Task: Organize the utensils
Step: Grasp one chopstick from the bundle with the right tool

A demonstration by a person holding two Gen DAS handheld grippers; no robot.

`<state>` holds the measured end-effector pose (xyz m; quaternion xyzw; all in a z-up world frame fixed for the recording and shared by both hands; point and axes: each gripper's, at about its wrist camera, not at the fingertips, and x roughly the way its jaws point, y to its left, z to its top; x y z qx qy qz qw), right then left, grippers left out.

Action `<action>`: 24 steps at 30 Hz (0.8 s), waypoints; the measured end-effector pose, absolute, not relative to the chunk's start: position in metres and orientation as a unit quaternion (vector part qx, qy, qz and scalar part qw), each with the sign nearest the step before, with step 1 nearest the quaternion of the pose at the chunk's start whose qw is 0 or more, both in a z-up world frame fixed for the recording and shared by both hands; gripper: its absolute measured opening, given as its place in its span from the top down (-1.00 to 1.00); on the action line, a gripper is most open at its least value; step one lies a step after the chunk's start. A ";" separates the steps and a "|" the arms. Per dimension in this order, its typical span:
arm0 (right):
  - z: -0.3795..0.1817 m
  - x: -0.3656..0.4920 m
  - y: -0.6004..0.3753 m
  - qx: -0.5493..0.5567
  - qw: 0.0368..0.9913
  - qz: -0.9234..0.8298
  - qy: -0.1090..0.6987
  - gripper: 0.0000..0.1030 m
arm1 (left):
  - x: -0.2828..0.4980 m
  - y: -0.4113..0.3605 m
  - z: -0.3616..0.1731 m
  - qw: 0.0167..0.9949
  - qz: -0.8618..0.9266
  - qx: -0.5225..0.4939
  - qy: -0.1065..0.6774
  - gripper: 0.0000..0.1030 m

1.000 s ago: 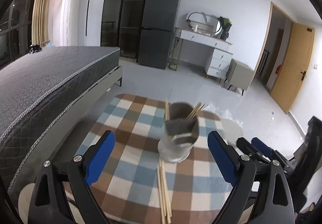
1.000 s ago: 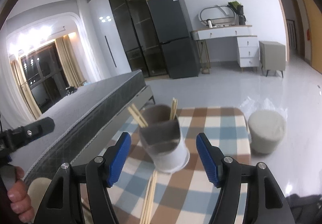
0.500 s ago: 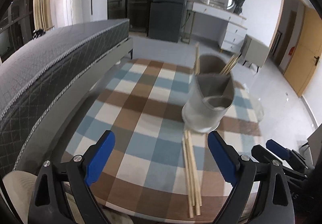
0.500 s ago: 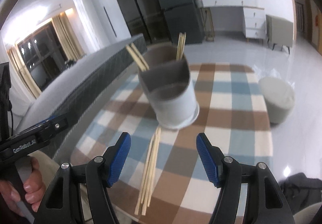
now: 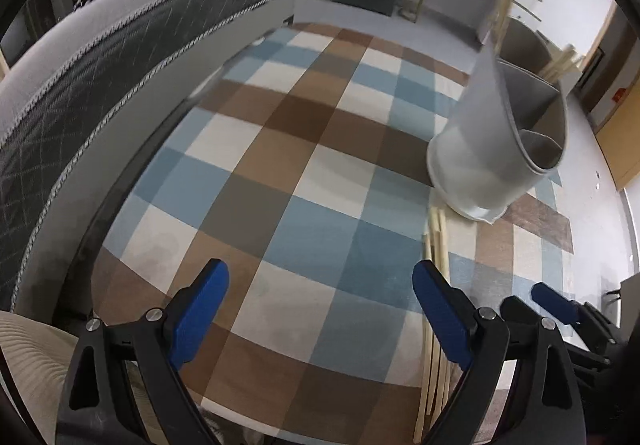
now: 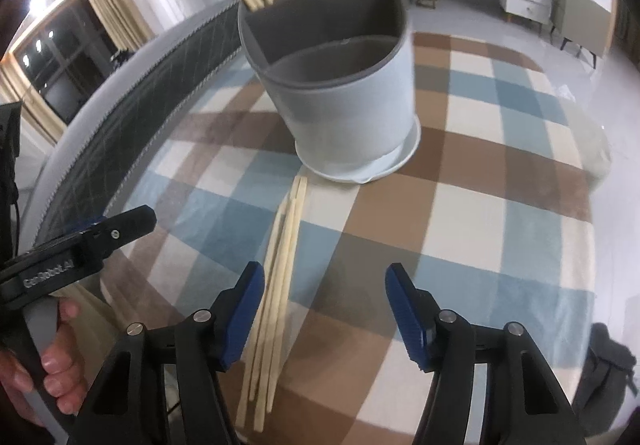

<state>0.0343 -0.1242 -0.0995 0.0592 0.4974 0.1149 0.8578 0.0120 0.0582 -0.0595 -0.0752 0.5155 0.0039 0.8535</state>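
Right wrist view: right gripper (image 6: pixel 324 309), jaws just narrowing around nothing, beside loose chopsticks (image 6: pixel 280 265) near the table's (image 6: pixel 500 213) front edge; left gripper (image 5: pixel 320 309) spread wide.

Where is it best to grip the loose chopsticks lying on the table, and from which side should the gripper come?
Probably from above, jaws across the bundle. The loose chopsticks lie flat and parallel on the checked tablecloth, pointing at the holder. Grip near mid-length, clear of the holder's base. The right gripper is closest; its jaws have just been closing, nothing between them.
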 end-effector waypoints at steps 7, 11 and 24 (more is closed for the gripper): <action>-0.118 0.065 -0.102 0.022 0.838 0.125 0.530 0.21 | 0.023 0.079 -0.073 0.825 0.028 -0.127 0.549 -0.76; -0.124 0.078 -0.088 0.000 0.828 0.136 0.543 0.28 | 0.026 0.091 -0.078 0.810 0.041 -0.159 0.564 -0.75; -0.129 0.103 -0.057 -0.040 0.824 0.117 0.552 0.88 | 0.030 0.109 -0.081 0.793 0.051 -0.203 0.572 -0.75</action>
